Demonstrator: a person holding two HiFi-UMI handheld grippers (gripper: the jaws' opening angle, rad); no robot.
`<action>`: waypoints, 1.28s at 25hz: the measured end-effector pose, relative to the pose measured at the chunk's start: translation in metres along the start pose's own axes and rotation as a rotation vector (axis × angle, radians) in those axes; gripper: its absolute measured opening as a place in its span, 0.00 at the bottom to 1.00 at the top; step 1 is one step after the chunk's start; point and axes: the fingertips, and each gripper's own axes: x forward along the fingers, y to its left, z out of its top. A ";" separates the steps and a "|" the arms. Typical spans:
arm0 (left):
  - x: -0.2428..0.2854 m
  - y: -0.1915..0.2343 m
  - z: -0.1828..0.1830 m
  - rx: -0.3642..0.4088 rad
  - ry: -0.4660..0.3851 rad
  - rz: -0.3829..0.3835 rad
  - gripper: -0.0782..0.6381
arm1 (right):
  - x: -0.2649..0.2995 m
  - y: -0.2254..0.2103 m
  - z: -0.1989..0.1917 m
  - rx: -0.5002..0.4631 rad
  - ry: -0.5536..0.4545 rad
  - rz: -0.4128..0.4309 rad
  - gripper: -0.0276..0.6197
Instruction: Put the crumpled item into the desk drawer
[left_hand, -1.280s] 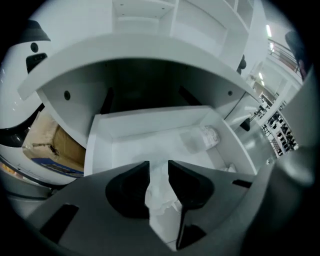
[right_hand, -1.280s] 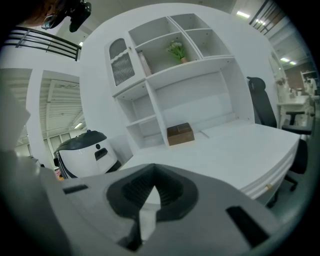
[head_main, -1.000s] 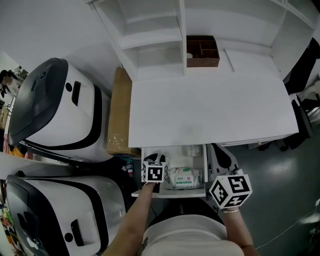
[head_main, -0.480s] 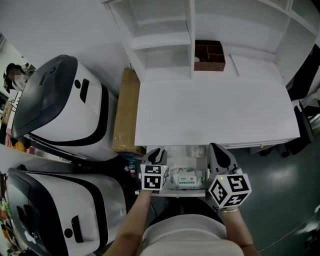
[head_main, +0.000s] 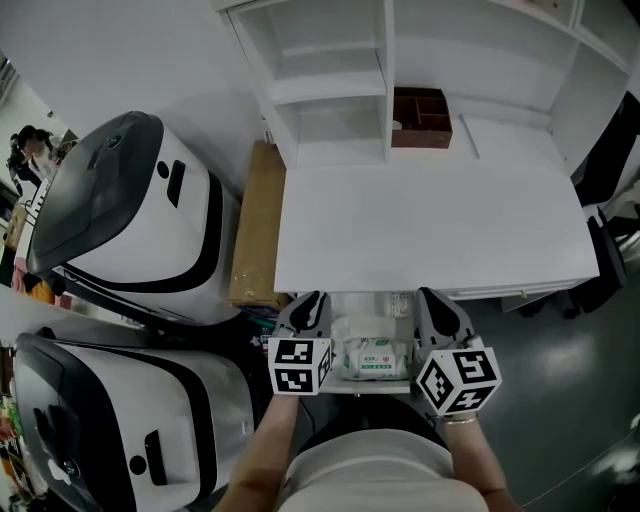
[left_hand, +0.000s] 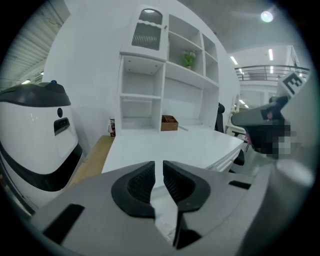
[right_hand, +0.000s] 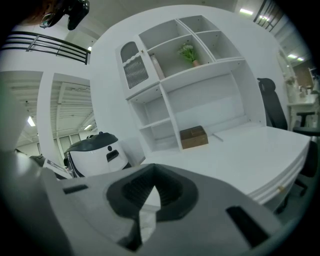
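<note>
Lower centre of the head view: the crumpled white item (head_main: 368, 354) lies in the open drawer (head_main: 340, 387), flanked by the left gripper (head_main: 308, 304), jaws closing on nothing, and the right gripper (head_main: 433, 300), jaws pressed together, empty.

Your left gripper (head_main: 306, 312) and right gripper (head_main: 441, 316) are grey moulded shells with black ribbed pads (left_hand: 141, 182) set in dark surrounds (the left jaws are closing, nothing between them). Each carries a white cube (head_main: 295, 366) printed with black square markers. You wear a white top (head_main: 365, 475), forearms uncovered.
</note>
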 end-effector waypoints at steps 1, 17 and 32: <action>-0.004 0.000 0.004 -0.004 -0.014 0.000 0.16 | -0.001 0.001 0.000 -0.001 -0.001 0.000 0.05; -0.053 0.004 0.045 -0.062 -0.173 0.008 0.10 | -0.011 0.009 0.001 -0.019 -0.013 0.003 0.05; -0.069 0.000 0.059 -0.059 -0.210 -0.004 0.10 | -0.016 0.012 0.004 -0.047 -0.022 0.018 0.05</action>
